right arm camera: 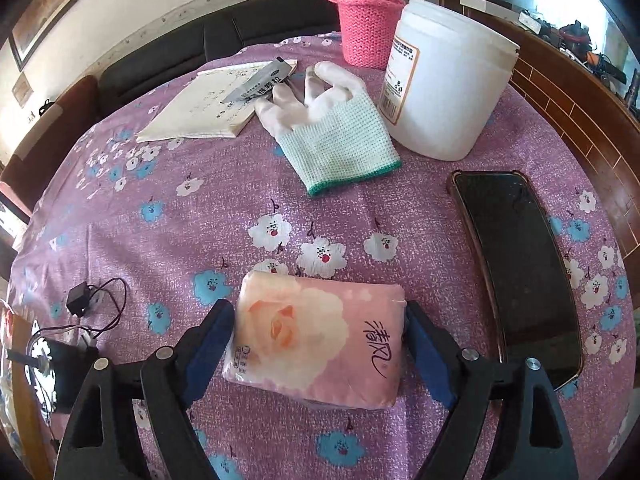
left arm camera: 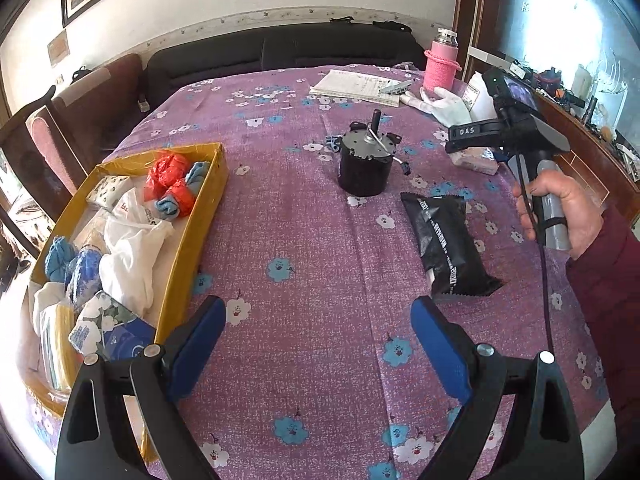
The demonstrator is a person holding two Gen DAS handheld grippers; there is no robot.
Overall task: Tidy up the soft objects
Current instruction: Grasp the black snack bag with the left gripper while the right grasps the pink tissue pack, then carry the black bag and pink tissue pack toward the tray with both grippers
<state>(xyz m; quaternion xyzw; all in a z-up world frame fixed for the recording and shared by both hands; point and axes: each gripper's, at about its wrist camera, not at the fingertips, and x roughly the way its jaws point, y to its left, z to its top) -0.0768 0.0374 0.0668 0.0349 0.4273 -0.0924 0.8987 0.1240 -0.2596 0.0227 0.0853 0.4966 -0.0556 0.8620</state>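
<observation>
My right gripper [right arm camera: 320, 320] straddles a pink tissue pack [right arm camera: 316, 340] with a rose print lying on the purple flowered tablecloth [right arm camera: 180, 232]; its blue pads sit at the pack's two sides, whether they press it I cannot tell. In the left wrist view that gripper [left arm camera: 460, 146] is over the same pack [left arm camera: 476, 158] at the right. My left gripper [left arm camera: 318, 316] is open and empty above the cloth. A yellow cardboard box [left arm camera: 200, 216] at the left holds several soft items: bags, cloths, tissue packs. A white and green glove [right arm camera: 332, 132] lies beyond the pack. A black soft packet [left arm camera: 448, 240] lies right of centre.
A black motor [left arm camera: 364, 164] with wires stands mid-table. A white plastic jar [right arm camera: 444, 80], a pink knit-sleeved flask [right arm camera: 366, 20], a notebook [right arm camera: 200, 112] with a sachet, and a phone [right arm camera: 520, 268] lie around the pack. A dark sofa runs behind the table.
</observation>
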